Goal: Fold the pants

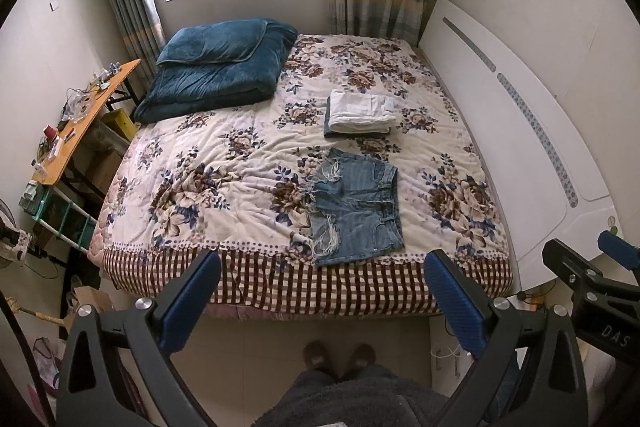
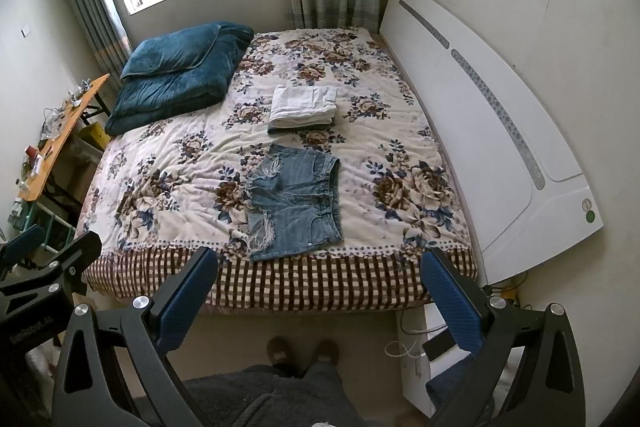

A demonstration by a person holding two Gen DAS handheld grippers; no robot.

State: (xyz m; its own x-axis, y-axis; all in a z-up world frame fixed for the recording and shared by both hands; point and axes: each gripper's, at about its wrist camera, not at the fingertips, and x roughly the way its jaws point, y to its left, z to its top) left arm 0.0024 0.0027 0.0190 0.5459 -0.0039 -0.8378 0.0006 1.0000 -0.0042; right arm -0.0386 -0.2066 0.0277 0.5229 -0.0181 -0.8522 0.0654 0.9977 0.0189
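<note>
We hold our left gripper (image 1: 322,291) and right gripper (image 2: 320,287) released above the near bed edge; frayed blue denim shorts (image 1: 356,213) lie flat.

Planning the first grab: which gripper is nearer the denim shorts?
Neither clearly. The left gripper and right gripper both hang open off the bed's near edge, short of the denim shorts, which lie between their fingers in each view.

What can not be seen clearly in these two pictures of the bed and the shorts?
- Dark garment under the folded white pants: only its edge shows in both views, so its kind is unclear.
- Small items on the orange table: too small in both views.
- Underside of the denim shorts: hidden, lying flat.
- Person's body: cut off by the bottom edge.
</note>
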